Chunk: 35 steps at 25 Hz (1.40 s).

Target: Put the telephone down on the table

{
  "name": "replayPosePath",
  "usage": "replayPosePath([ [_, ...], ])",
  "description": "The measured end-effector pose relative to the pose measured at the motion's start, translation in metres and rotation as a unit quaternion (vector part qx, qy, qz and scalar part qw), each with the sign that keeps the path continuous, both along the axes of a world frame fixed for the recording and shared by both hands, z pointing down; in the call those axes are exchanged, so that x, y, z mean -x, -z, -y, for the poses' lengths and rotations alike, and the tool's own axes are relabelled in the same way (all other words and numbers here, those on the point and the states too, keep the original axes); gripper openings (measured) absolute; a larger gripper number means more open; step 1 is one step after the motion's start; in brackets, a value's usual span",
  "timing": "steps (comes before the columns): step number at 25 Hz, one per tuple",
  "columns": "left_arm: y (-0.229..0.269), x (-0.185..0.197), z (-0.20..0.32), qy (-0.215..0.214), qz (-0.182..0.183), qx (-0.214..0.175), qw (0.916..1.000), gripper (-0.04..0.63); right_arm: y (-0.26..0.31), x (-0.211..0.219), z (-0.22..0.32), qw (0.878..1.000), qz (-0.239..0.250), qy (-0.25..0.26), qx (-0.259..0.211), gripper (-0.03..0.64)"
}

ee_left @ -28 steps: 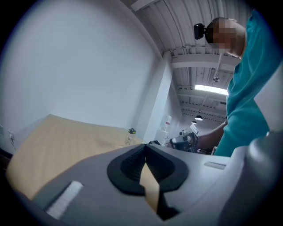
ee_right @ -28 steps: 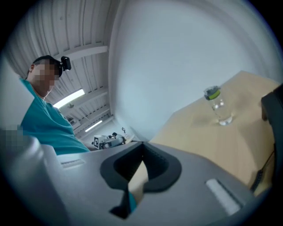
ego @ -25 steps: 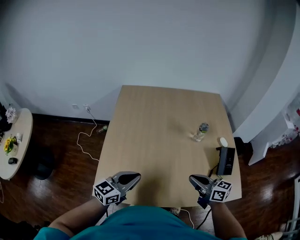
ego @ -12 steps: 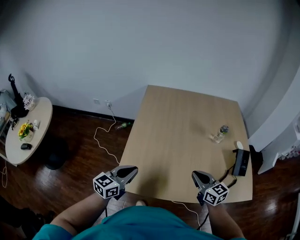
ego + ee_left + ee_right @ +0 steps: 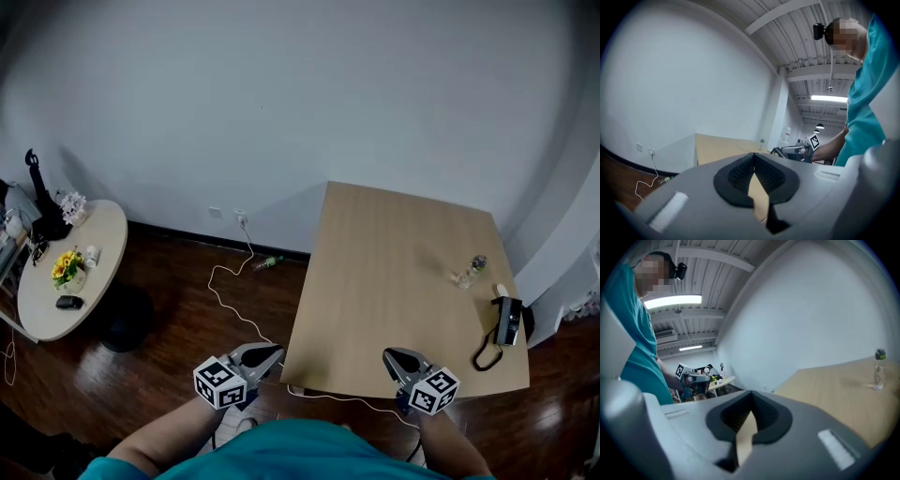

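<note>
Pale wood takes up the right half of my head view: the desk (image 5: pixel 394 272) stands on a dark plank floor (image 5: pixel 169 309) against a grey-white wall. The telephone (image 5: pixel 509 321), black, lies on the desk at its 3 o'clock edge, and its cord (image 5: pixel 486 352) loops off toward 7 o'clock across the wood. Just beside it at 11 o'clock sits a small white thing (image 5: pixel 502 291) that I cannot identify, and a clear bottle (image 5: pixel 470 272) stands a little further in. The right gripper (image 5: pixel 387 356) hovers at the desk's near edge, about 6 o'clock. It is well apart from the telephone, which lies at its 2 o'clock. The left gripper (image 5: pixel 274 353) is off the desk, over the floor just beside the near-left corner at 7 o'clock. A white cable (image 5: pixel 214 279) trails over the floor, and at 9 o'clock a round side table (image 5: pixel 103 244) carries yellow flowers (image 5: pixel 66 267) and a few small objects. In the left gripper view, the fingers (image 5: pixel 738 176) are pressed together at the tips with nothing between them. Past them I see the desk top and, at 3 o'clock, the right gripper in the person's hand. In the right gripper view, that gripper's fingers (image 5: pixel 766 416) are likewise closed tip to tip and empty. The desk stretches off at 2 o'clock with the bottle upright on it, and the left gripper shows at 9 o'clock in front of the round side table.
</note>
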<state>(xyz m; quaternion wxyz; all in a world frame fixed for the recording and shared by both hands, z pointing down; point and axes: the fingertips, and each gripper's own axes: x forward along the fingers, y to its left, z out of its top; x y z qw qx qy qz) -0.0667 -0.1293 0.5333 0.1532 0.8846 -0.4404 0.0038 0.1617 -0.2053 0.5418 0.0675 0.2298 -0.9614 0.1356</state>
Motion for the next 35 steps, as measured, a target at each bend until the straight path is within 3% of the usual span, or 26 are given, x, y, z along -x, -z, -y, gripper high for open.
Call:
replayPosePath([
  [6, 0.004, 0.096, -0.051, -0.048, 0.033, -0.004, 0.9983, 0.006, 0.011, 0.097, -0.058, 1.0, -0.002, -0.031, -0.007, 0.002],
  [10, 0.005, 0.145, -0.078, -0.036, 0.022, 0.007, 0.9991, 0.006, 0.023, 0.134, -0.089, 1.0, -0.005, -0.026, -0.015, 0.002],
  [17, 0.004, 0.175, -0.113, 0.007, 0.008, 0.016, 0.9998, 0.006, 0.011, 0.169, -0.128, 1.0, 0.008, 0.01, -0.004, 0.002],
  [23, 0.007, 0.21, -0.158, 0.012, 0.009, 0.01, 0.9998, 0.006, 0.006, 0.212, -0.163, 1.0, 0.009, 0.023, 0.005, 0.002],
  [27, 0.005, 0.267, -0.183, 0.015, -0.005, 0.0, 0.9999, 0.006, 0.004, 0.263, -0.196, 1.0, 0.007, 0.02, 0.001, 0.002],
  [35, -0.001, 0.413, -0.265, -0.037, 0.023, -0.01, 0.999, 0.006, -0.005, 0.405, -0.283, 0.998, 0.037, -0.043, 0.025, 0.002],
])
